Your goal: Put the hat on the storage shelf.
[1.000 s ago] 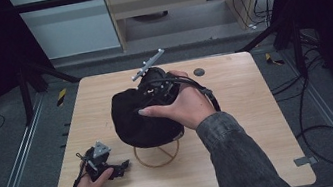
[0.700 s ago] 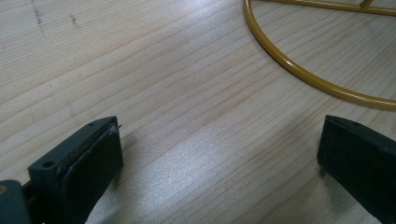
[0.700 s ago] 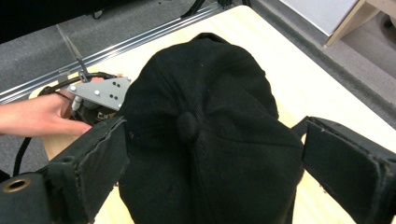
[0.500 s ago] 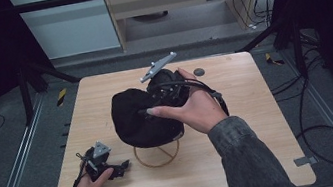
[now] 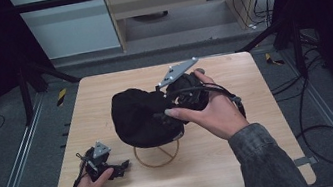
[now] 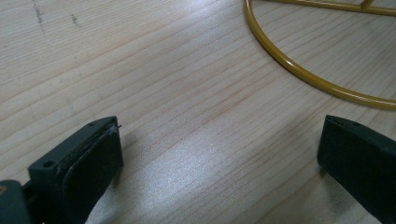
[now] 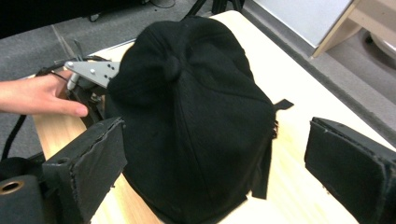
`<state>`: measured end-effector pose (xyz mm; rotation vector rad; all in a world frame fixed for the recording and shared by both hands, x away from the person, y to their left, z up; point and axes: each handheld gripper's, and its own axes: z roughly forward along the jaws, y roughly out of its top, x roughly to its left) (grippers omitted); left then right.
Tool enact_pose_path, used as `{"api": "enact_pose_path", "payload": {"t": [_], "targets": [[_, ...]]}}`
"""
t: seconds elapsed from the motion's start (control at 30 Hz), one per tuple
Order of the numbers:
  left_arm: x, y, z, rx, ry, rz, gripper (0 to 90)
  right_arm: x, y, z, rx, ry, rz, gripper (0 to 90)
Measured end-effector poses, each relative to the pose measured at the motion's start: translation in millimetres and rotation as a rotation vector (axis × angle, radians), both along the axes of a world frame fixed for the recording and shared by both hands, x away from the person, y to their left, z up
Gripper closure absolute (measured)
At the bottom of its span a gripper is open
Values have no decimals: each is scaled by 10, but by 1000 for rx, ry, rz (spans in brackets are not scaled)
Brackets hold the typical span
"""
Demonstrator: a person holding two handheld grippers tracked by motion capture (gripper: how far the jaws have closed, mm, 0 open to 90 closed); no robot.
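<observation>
- Black cap (image 5: 140,118) sits mid-frame on the yellow wire stand (image 5: 158,154).
- My right gripper (image 7: 219,163) is released, jaws flanking the cap; next move, I judge: close on it.
- My left gripper (image 5: 102,165) is spread wide, lower left on the table (image 5: 103,91).

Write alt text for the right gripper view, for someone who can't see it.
A black cap sits on a light wooden table, framed between the right gripper's two open black jaws. Behind it, a hand holds the left gripper.
</observation>
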<state>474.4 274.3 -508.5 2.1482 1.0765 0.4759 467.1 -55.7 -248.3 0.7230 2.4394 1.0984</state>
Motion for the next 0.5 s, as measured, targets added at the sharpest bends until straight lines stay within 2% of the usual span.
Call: {"api": "enact_pose_path", "payload": {"t": [0.07,0.27,0.5], "targets": [[-3,0,1,2,0,0,0,-8,-20,-4,0,-5,-1,58],[-6,2,1,2,1,-1,0,-79,-232,-37,8,-15,-53,69],[-15,2,0,0,0,4,0,-142,-365,-38,-17,-31,-81,104]]}}
